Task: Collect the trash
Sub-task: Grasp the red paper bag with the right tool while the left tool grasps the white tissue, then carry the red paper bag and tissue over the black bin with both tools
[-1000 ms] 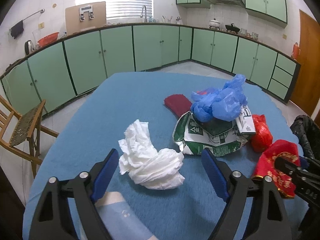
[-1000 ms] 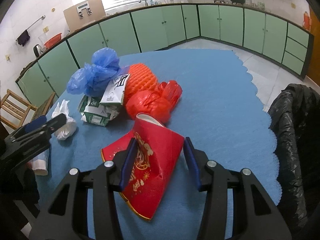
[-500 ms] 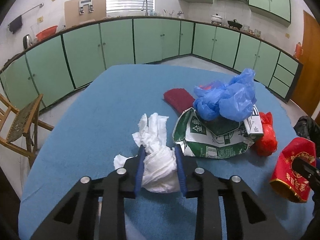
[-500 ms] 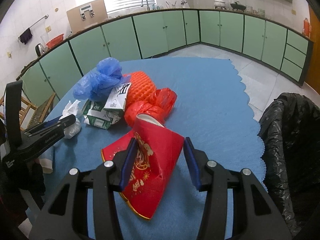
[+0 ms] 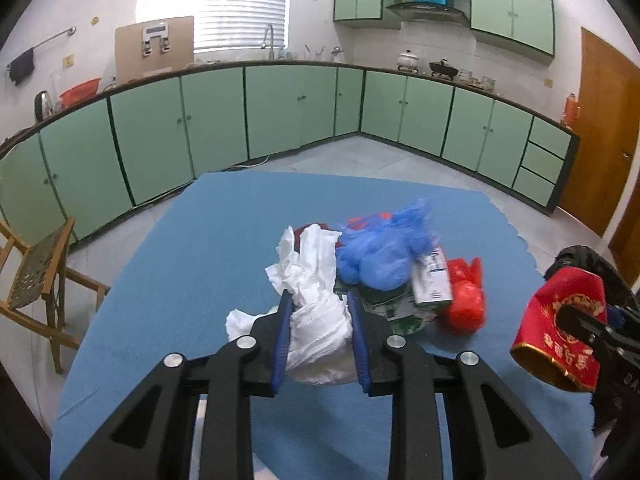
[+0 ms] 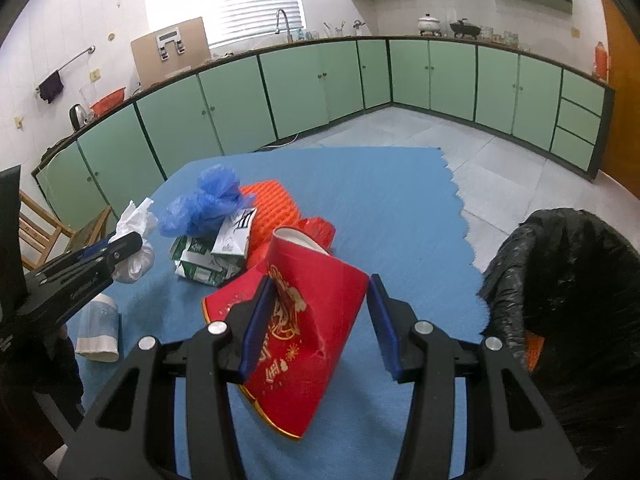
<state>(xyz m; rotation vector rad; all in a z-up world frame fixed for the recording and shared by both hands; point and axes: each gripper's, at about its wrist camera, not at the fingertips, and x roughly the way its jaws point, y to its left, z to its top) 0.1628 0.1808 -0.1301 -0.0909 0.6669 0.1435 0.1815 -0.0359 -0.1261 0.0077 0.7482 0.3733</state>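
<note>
Green carton (image 5: 394, 312) half hidden under blue bag (image 5: 384, 256)

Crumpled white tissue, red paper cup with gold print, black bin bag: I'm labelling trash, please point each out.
crumpled white tissue (image 5: 318, 334), left wrist view, bunched middle between the pads.
red paper cup with gold print (image 6: 308, 320), right wrist view, printed side wall.
black bin bag (image 6: 568, 280), right wrist view, crinkled outer side.

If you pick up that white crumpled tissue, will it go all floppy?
Probably yes. The white tissue bunches in between the left tool's pads, so it looks soft and squashy. Loose ends spill out above unsupported, so it likely droops. It seems very light.
</note>
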